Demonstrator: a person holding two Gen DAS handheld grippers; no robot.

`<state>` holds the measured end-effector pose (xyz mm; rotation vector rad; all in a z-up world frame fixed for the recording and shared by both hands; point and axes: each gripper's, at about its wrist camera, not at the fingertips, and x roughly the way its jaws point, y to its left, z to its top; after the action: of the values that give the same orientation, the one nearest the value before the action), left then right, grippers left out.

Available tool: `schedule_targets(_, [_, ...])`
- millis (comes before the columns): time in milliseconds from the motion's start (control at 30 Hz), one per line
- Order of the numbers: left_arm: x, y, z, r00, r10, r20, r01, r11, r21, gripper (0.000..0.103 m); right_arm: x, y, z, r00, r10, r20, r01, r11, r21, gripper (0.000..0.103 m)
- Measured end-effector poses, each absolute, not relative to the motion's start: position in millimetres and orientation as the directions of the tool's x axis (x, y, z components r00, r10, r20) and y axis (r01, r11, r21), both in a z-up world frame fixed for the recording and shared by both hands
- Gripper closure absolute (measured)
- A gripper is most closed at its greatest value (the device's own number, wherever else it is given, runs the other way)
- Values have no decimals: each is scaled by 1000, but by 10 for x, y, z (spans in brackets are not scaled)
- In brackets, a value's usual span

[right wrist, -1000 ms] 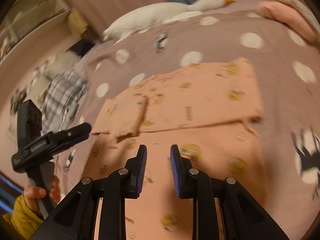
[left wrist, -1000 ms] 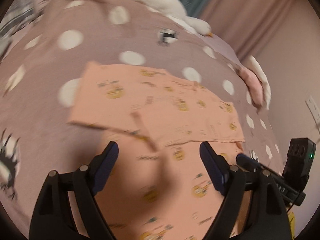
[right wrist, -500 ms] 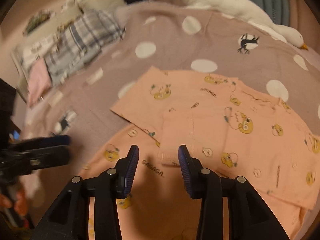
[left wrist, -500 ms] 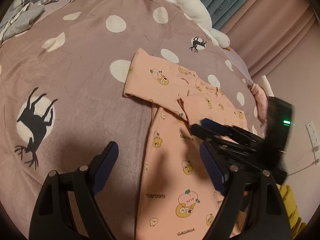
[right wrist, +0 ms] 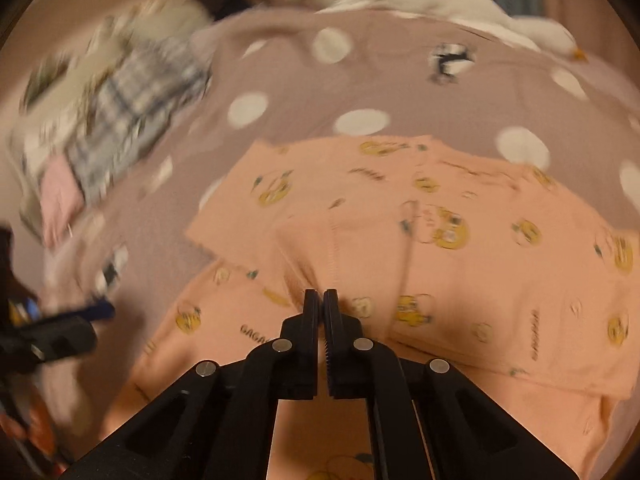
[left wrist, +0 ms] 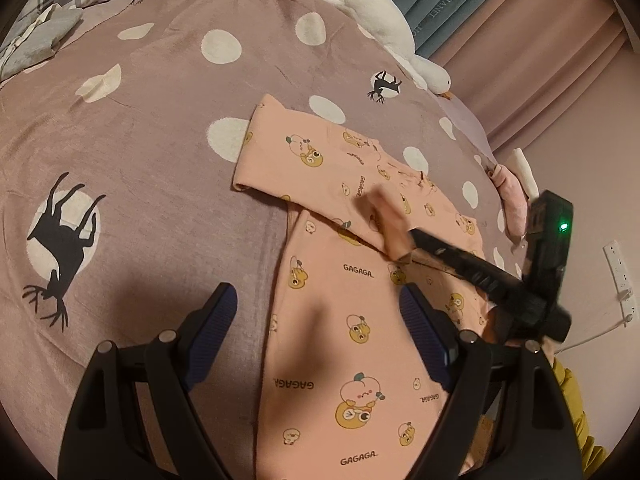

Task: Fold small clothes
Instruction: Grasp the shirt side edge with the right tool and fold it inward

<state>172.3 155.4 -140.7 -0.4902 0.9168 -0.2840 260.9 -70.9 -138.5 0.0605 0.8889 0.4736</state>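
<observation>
We see a peach garment with yellow cartoon prints, a mauve blanket with white dots and black deer, a white goose plush, teal and pink curtains.

Polka-dot bedspread under peach pajamas

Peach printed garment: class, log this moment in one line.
right gripper: shut on cuff | left gripper: open, hovering | peach printed garment: partly folded on spotted bedspread
</observation>
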Motion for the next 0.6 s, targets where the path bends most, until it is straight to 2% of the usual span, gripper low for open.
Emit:
schedule_targets(233, [1733,1556,-1428,575,-424,-699,16,861,-509,20,2591,-1741,-1402,621,556,-552,-139,771,621,99])
schedule_targets(400, [1760,1485,-1453,563,-426,-708,21,864,-504,20,2584,-2150,-1761,603,593,-534,5,667,745,99])
schedule_targets(500, [1771,1426,-1465,553,-428,-715,28,867,-497,20,2580,-2214,-1858,611,622,-490,33,598,801,88])
schedule_targets(567, [1764,1392,-1467,550,-422,-721,34,874,-485,20,2580,-2208,-1888,616,623,-482,58,574,817,70])
schedule_targets(600, [1761,1384,-1469,549,-419,-723,35,876,-481,20,2598,-2212,-1902,614,621,-488,72,571,818,69])
